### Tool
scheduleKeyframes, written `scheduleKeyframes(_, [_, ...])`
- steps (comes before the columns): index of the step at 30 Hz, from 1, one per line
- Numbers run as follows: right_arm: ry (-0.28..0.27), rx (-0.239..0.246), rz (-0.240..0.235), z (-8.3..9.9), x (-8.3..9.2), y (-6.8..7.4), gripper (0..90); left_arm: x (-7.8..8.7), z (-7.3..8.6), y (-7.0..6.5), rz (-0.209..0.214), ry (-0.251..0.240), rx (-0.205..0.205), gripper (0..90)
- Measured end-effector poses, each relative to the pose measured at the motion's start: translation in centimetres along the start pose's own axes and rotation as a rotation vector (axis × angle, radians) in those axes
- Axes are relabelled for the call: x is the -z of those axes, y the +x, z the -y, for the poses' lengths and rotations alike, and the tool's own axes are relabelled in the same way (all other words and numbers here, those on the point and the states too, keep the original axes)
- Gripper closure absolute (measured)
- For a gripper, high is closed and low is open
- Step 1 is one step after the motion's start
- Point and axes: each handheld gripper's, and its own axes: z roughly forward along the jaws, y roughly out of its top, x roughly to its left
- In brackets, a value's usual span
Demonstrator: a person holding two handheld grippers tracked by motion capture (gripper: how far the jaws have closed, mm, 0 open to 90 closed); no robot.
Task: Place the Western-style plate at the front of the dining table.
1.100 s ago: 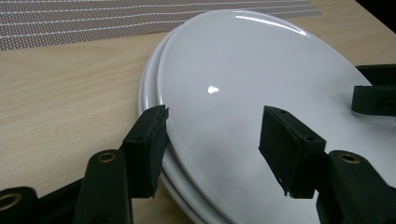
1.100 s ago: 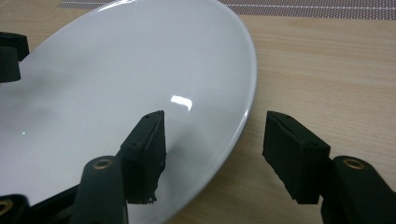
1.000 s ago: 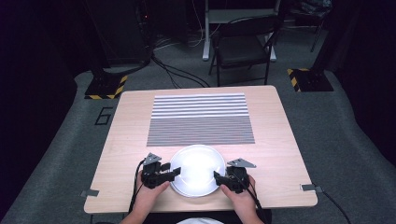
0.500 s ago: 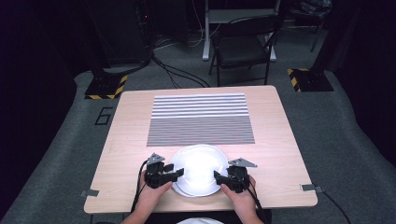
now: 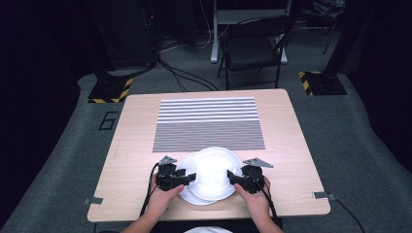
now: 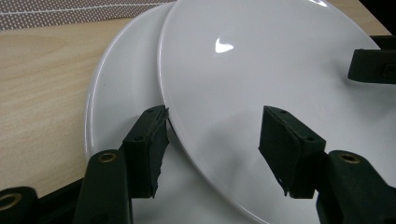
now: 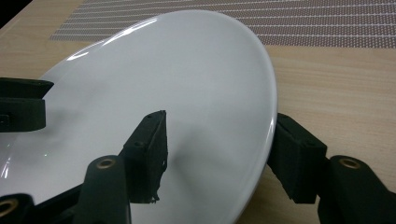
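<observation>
Plates: two white ones, stacked at the near edge of the table (image 5: 121, 145), midway along it. Top plate (image 5: 214, 167) sits offset toward the far right over the bottom plate (image 5: 194, 198), and in the left gripper view its rim appears raised off the lower one. Left gripper (image 5: 187, 177) straddles the top plate's left rim: one pad sits at the rim edge, the other over the plate face with a visible gap, so the jaws stand apart and are not clamped. Right gripper (image 5: 233, 175) straddles the right rim, one pad over the face, the other outside and below the edge; whether the pads press the plate cannot be told. Judgement: the step in hand is separating the top plate from the stack with both grippers. To do it well, both pads of each gripper should bear squarely on the rim before any lift, and the two sides should rise together, since glazed ware held at one edge will pivot and slip. The bottom plate must stay put; dragging the top one across it risks shifting it toward the near edge. Beyond the plates lies a striped mat (image 5: 209, 124) at the table centre, clear of both. A person's hands hold the grippers from the near side.
</observation>
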Motion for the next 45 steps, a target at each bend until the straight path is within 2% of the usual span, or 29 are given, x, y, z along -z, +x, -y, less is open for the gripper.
scheduleKeyframes(8, [-0.016,-0.009,0.004,-0.7,0.1,-0.9,40.9,-1.0,-0.9,-0.3,0.000,0.016,0.000,42.1])
scheduleKeyframes(13, [-0.016,-0.014,0.011,-0.8,0.1,-1.2,41.1,-1.3,-1.0,-0.3,0.022,0.006,0.025,42.3])
scheduleKeyframes(18, [-0.016,0.008,0.022,-0.9,0.2,-1.4,41.9,-1.3,-0.8,-0.5,0.018,-0.003,0.000,42.9])
scheduleKeyframes(21, [-0.027,0.015,0.043,-1.0,0.6,-1.5,42.1,-1.4,-0.7,-0.7,0.011,0.000,-0.021,42.8])
scheduleKeyframes(24, [-0.032,0.012,0.050,-1.2,1.4,-1.6,42.3,-1.4,-0.8,-0.7,0.017,0.003,-0.018,42.8])
scheduleKeyframes(26, [-0.008,0.031,0.060,-1.3,2.2,-1.5,42.8,-1.4,-0.8,-0.7,0.018,0.003,-0.019,42.8])
scheduleKeyframes(32, [0.004,0.048,0.065,-1.1,3.4,-1.1,45.1,-1.4,-0.8,-0.7,0.017,0.005,-0.027,42.7])
scheduleKeyframes(38, [0.022,0.026,0.058,0.3,3.7,-1.0,47.7,-1.5,-0.8,-0.8,0.018,0.004,-0.035,42.7])
scheduleKeyframes(42, [0.023,0.003,0.040,0.8,3.6,-1.2,49.7,-1.6,-0.8,-1.0,0.021,0.009,-0.040,42.7])
scheduleKeyframes(43, [0.020,-0.019,0.012,0.9,3.6,-1.2,50.0,-1.6,-0.8,-1.1,0.026,0.012,-0.038,42.7])
scheduleKeyframes(45, [0.015,-0.018,0.016,0.9,3.6,-1.2,50.0,-1.7,-0.8,-1.3,0.019,0.014,-0.044,42.7])
